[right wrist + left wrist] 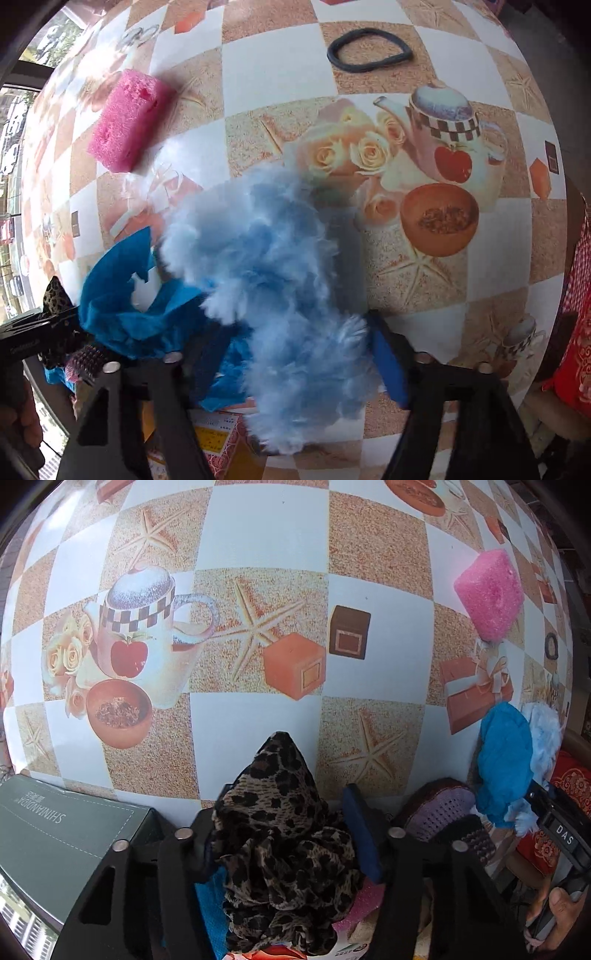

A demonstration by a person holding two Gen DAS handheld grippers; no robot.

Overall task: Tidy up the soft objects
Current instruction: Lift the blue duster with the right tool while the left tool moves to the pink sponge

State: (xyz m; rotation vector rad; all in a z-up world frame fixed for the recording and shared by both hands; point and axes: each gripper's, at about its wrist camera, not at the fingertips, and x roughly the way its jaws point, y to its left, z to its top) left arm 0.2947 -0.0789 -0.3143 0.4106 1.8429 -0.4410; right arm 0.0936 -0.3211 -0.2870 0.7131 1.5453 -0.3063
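both grippers carry soft goods above the near edge of a table (258, 528) laid with a checked picture cloth. the left gripper (284, 812) is closed down on a leopard-print cloth (284, 830), which bunches between its fingers and spills toward the camera. the right gripper (291, 332) is clamped on a fluffy light-blue item (266, 266) with a darker blue cloth (122, 295) bunched against it on the left; whether that cloth is also pinched cannot be told.

beneath both loads, at the near edge, lies what appears to be a box already holding a pink sponge (364, 901), a blue piece and a crocheted purple item (439, 812); its rim is mostly hidden. a green carton (55, 834) sits at the near left corner.

still loose on the cloth are a second pink sponge (127, 122) toward the far left and a dark hair band (369, 51) at the far edge. both held pieces hang almost directly over the pile, so the coming move looks like a short drop, not a reach. of the stragglers, the sponge lies ahead and left of the right gripper, its long axis running near to far; which hand is closer is hard to judge.
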